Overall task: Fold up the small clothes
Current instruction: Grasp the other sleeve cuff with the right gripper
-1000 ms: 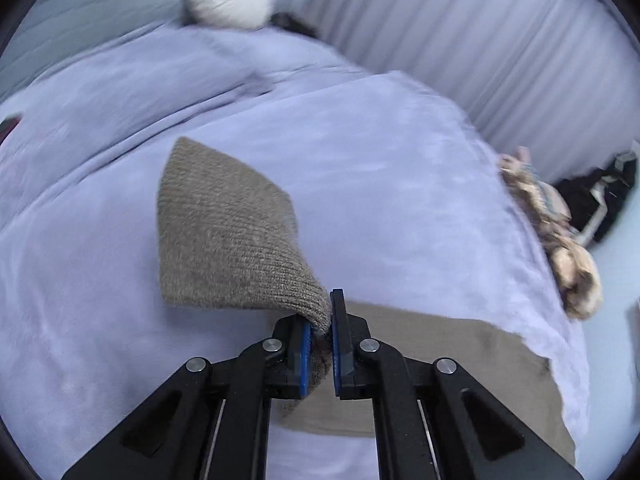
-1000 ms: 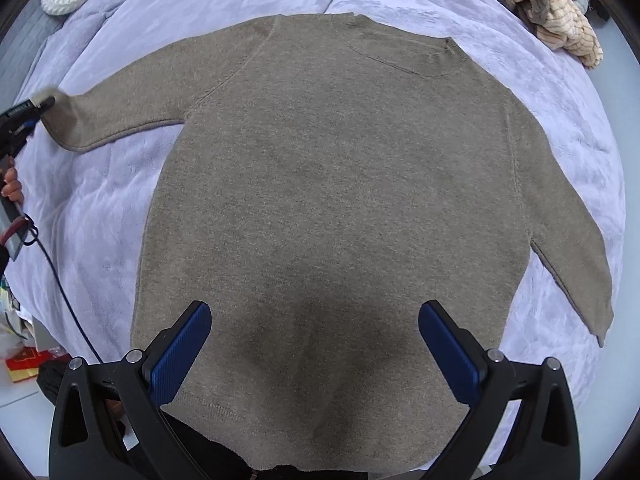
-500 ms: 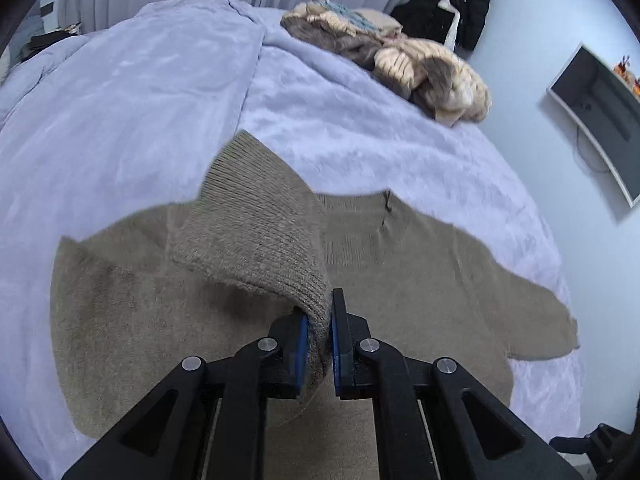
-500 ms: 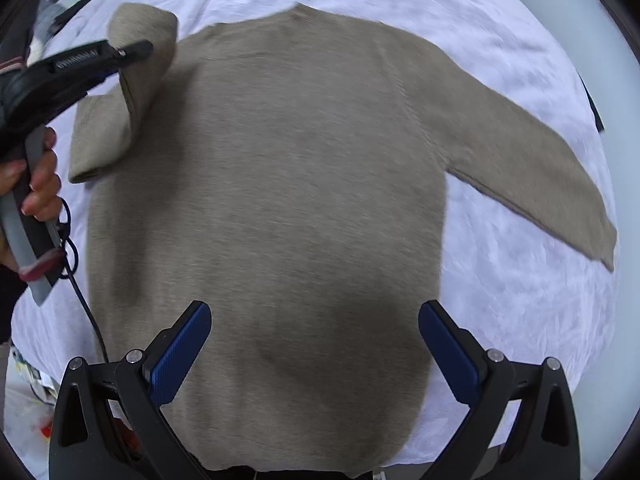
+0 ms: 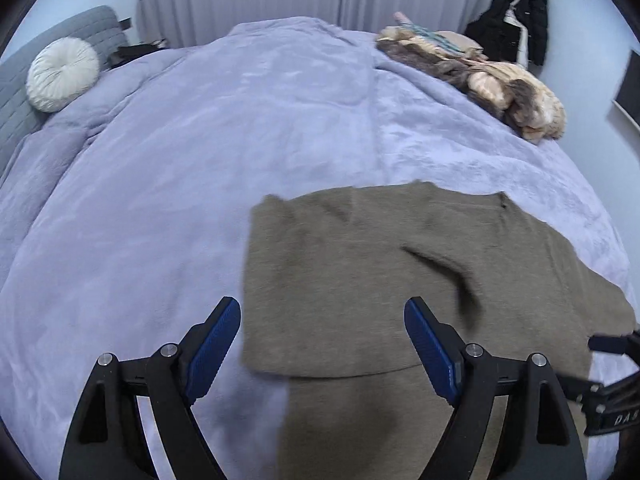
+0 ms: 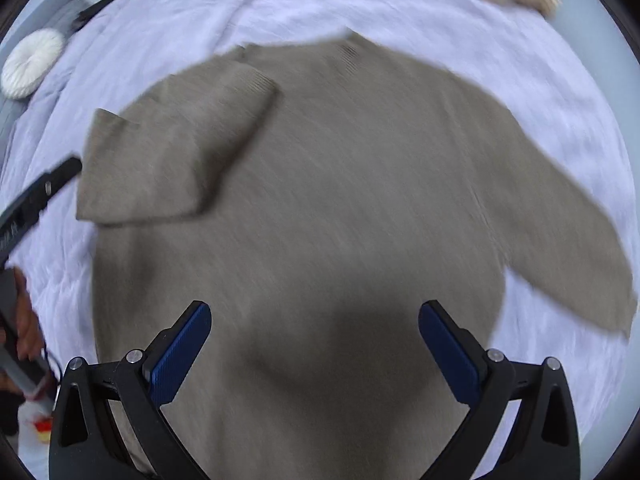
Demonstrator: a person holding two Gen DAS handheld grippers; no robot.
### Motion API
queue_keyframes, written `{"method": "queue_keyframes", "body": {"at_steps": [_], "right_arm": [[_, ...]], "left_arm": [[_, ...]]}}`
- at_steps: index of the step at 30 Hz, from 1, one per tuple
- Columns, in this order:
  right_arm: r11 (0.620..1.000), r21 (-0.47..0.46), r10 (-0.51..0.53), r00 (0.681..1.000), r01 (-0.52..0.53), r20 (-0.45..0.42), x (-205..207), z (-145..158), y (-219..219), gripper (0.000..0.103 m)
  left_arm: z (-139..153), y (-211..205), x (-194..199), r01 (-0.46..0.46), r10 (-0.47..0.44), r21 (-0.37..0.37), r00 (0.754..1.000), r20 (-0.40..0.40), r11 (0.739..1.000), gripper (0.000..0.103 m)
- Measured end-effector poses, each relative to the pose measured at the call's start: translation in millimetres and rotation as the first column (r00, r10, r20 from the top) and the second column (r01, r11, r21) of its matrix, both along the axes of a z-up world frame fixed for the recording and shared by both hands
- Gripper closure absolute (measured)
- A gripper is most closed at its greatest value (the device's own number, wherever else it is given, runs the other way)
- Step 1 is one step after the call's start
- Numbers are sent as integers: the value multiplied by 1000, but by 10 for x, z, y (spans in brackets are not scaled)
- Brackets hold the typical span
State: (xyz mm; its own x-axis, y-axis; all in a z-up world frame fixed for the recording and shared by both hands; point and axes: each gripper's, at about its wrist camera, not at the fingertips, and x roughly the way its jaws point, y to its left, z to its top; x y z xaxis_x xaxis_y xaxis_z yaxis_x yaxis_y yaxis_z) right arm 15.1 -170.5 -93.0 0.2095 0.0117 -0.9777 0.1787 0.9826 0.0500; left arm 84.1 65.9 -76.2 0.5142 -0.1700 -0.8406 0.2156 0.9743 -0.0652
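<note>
Both the left hand-held gripper (image 5: pixel 322 344) and right hand-held gripper (image 6: pixel 315 346) gape wide, empty, above the sweater (image 6: pixel 340 208) on the bed (image 5: pixel 200 160); the loosely folded sleeve (image 6: pixel 176 152) risks slipping askew when regrasped.

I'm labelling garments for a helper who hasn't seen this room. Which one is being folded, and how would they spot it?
Start at the bed with the lavender blanket. Spread flat on its near part, under both grippers, lies the olive-brown knit sweater, one sleeve already folded onto the body. Unlike the crumpled tan clothes pile at the far corner, it is plain and laid flat.
</note>
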Motion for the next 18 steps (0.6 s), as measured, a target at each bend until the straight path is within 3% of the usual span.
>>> {"method": "queue_keyframes", "body": {"at_steps": [3, 5, 6, 7, 8, 9, 11, 12, 14, 17, 18], "right_arm": [[983, -133, 142, 986, -129, 85, 544, -45, 384, 0], [942, -292, 200, 975, -165, 93, 854, -174, 605, 0], [913, -372, 210, 975, -167, 77, 1009, -285, 670, 9], [904, -395, 208, 976, -167, 62, 1126, -382, 666, 21], [927, -337, 195, 979, -166, 52, 1257, -468, 626, 76], [961, -233, 165, 985, -149, 51, 1335, -495, 533, 92], [997, -61, 67, 983, -57, 168, 1283, -300, 270, 92], [1000, 24, 11, 963, -18, 270, 1203, -129, 96, 92], [997, 65, -54, 938, 33, 344, 1061, -7, -156, 92], [962, 203, -237, 928, 183, 288, 875, -227, -686, 82], [939, 262, -285, 930, 222, 232, 844, -372, -842, 62]], "left_arm": [[-225, 285, 18, -83, 87, 55, 994, -72, 995, 19], [-376, 384, -44, -99, 107, 87, 990, -97, 991, 19], [-461, 407, -86, -98, 110, 107, 988, -108, 989, 19], [-547, 409, -102, -98, 114, 130, 986, -123, 987, 19], [-622, 394, -101, -96, 117, 146, 983, -139, 985, 19], [-691, 371, -92, -94, 118, 156, 982, -150, 983, 19], [-759, 330, -54, -102, 125, 166, 983, -137, 981, 19], [-769, 324, -31, -113, 135, 171, 983, -123, 979, 19], [-798, 332, 21, -126, 148, 178, 981, -121, 976, 18], [-846, 357, 96, -134, 163, 201, 978, -134, 970, 18], [-851, 379, 102, -129, 161, 207, 976, -146, 970, 18]]}}
